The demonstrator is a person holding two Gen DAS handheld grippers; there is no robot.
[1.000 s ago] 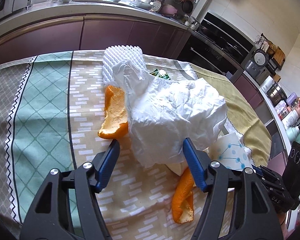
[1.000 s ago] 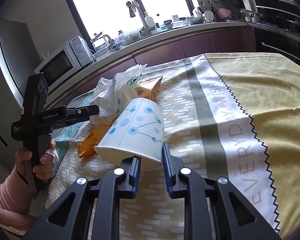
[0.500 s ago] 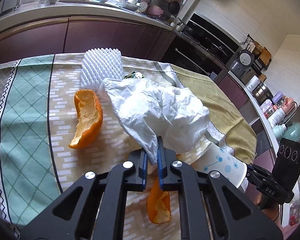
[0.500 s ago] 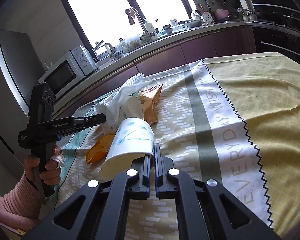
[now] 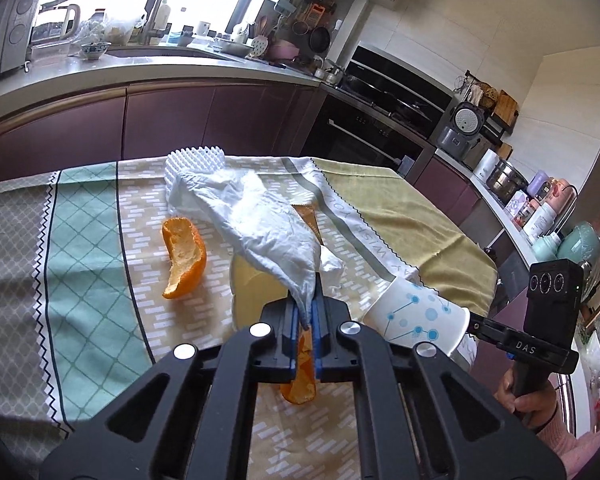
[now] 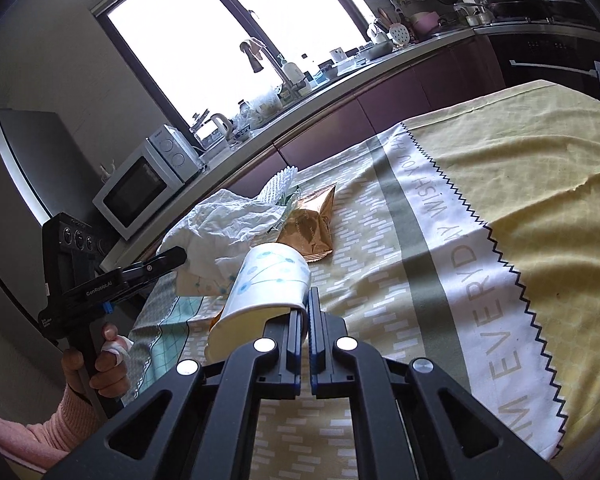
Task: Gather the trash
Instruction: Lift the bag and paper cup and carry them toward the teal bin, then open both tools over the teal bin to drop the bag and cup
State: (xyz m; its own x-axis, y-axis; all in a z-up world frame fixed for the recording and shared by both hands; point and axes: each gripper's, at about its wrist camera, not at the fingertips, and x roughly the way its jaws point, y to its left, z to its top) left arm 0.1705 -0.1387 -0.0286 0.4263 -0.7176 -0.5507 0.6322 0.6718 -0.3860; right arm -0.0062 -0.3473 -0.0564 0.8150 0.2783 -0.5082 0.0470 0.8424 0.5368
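My left gripper point(image 5: 308, 312) is shut on a corner of the crumpled white plastic bag point(image 5: 256, 220) and holds it stretched above the tablecloth; the bag also shows in the right wrist view point(image 6: 224, 232). My right gripper point(image 6: 305, 312) is shut on the rim of a white paper cup with blue dots point(image 6: 264, 288), lifted and tilted; the cup also shows in the left wrist view point(image 5: 416, 316). Two orange peels point(image 5: 184, 256) point(image 5: 302, 376), a pale yellow piece point(image 5: 252, 292), a white foam net point(image 5: 194, 160) and a gold wrapper point(image 6: 312, 224) lie on the cloth.
The patterned tablecloth point(image 6: 500, 200) covers the table; its far edge drops toward the purple kitchen cabinets point(image 5: 180, 120). A microwave point(image 6: 144, 180) and kettle stand on the counter behind. Appliances and bottles point(image 5: 540, 208) line the right-hand counter.
My left gripper closed on the plastic bag and pulled it up and back, uncovering the yellow piece. My right gripper closed on the cup's rim and lifted the cup.
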